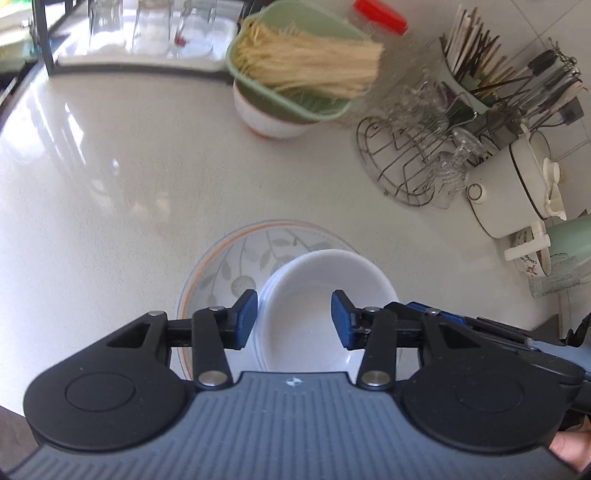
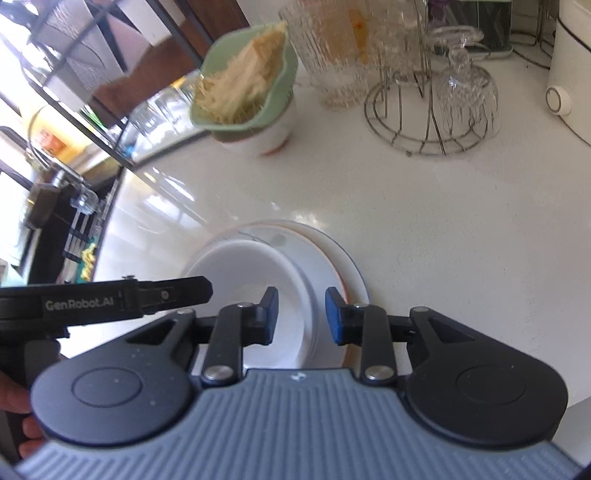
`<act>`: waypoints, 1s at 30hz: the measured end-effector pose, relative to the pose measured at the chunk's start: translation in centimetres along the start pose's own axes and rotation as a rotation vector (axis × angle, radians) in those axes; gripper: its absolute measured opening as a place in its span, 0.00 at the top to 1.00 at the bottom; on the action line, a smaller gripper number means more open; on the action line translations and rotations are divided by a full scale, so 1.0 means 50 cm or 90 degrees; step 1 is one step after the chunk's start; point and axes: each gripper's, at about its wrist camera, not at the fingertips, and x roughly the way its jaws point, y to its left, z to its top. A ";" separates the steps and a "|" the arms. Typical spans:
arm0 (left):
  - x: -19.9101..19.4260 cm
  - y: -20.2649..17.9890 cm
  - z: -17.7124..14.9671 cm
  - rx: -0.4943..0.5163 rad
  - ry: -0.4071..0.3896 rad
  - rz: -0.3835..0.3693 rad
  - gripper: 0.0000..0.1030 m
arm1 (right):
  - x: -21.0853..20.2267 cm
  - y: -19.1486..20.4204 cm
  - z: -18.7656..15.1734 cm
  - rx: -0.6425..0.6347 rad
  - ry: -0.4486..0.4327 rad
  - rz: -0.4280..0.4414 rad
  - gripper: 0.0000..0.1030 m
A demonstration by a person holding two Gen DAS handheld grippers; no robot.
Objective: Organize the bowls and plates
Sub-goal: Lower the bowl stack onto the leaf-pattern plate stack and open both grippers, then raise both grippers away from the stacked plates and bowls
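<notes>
The white bowls (image 1: 325, 295) sit stacked on a leaf-patterned plate (image 1: 236, 266) on the desk (image 1: 110, 184). Both the left claw (image 1: 293, 317) and right claw (image 2: 301, 314) hang released, gripping nothing. Glazed crockery (slippery, breakable) is probably best pinched at the rim.

The desk (image 1: 110, 177) is white and shiny, with bright light gleaming on it. White wall tiles (image 1: 517, 22) stand behind it. A dark metal rack (image 2: 92, 122) stands at its edge.

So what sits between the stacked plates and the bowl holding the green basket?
Nothing: bare white counter separates the plates from the bowl, clearest in the left wrist view.
</notes>
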 end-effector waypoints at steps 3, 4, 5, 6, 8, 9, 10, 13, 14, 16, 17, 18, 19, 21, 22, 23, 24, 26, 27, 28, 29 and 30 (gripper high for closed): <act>-0.032 -0.018 -0.003 0.019 -0.026 0.008 0.51 | -0.022 0.002 0.000 -0.011 -0.023 -0.004 0.69; -0.043 -0.025 -0.005 0.025 -0.035 0.013 0.51 | -0.029 0.002 -0.001 -0.011 -0.030 -0.001 0.69; -0.053 -0.030 -0.008 0.030 -0.044 0.017 0.51 | -0.037 0.002 -0.002 -0.010 -0.037 0.003 0.69; -0.065 -0.037 -0.012 0.036 -0.052 0.019 0.51 | -0.046 0.002 -0.003 -0.011 -0.045 0.005 0.69; -0.088 -0.049 -0.022 0.046 -0.068 0.020 0.51 | -0.064 0.002 -0.007 -0.015 -0.060 0.005 0.69; -0.099 -0.057 -0.028 0.052 -0.076 0.022 0.51 | -0.075 0.002 -0.009 -0.018 -0.068 0.008 0.69; -0.110 -0.065 -0.034 0.056 -0.082 0.025 0.51 | -0.086 0.003 -0.011 -0.022 -0.076 0.010 0.69; -0.147 -0.087 -0.054 0.064 -0.104 0.029 0.51 | -0.126 0.009 -0.020 -0.042 -0.099 0.008 0.69; -0.162 -0.092 -0.063 0.067 -0.112 0.030 0.51 | -0.142 0.012 -0.024 -0.051 -0.110 0.009 0.69; -0.187 -0.105 -0.077 0.073 -0.129 0.034 0.51 | -0.173 0.019 -0.034 -0.071 -0.131 0.009 0.69; -0.202 -0.112 -0.086 0.077 -0.140 0.038 0.51 | -0.189 0.021 -0.039 -0.078 -0.142 0.009 0.69; -0.216 -0.118 -0.094 0.080 -0.150 0.043 0.51 | -0.203 0.023 -0.044 -0.083 -0.154 0.008 0.69; -0.229 -0.124 -0.102 0.082 -0.161 0.047 0.51 | -0.217 0.025 -0.049 -0.090 -0.165 0.007 0.69; -0.255 -0.131 -0.119 0.084 -0.180 0.051 0.51 | -0.245 0.027 -0.059 -0.104 -0.186 0.004 0.69; -0.267 -0.135 -0.128 0.085 -0.188 0.052 0.50 | -0.257 0.028 -0.066 -0.109 -0.196 0.003 0.69; -0.279 -0.138 -0.138 0.086 -0.197 0.054 0.49 | -0.269 0.028 -0.072 -0.112 -0.207 0.002 0.69; -0.288 -0.142 -0.148 0.090 -0.205 0.056 0.49 | -0.280 0.029 -0.079 -0.114 -0.215 0.002 0.69; -0.304 -0.148 -0.168 0.093 -0.213 0.062 0.49 | -0.301 0.029 -0.094 -0.118 -0.229 0.005 0.69; -0.311 -0.150 -0.178 0.093 -0.217 0.060 0.49 | -0.309 0.030 -0.103 -0.120 -0.237 0.006 0.69; -0.317 -0.151 -0.188 0.093 -0.221 0.058 0.48 | -0.316 0.032 -0.111 -0.123 -0.244 0.005 0.69; -0.321 -0.150 -0.198 0.091 -0.223 0.061 0.47 | -0.323 0.032 -0.118 -0.126 -0.250 0.004 0.69; -0.324 -0.149 -0.207 0.091 -0.226 0.067 0.47 | -0.330 0.032 -0.127 -0.128 -0.258 0.004 0.69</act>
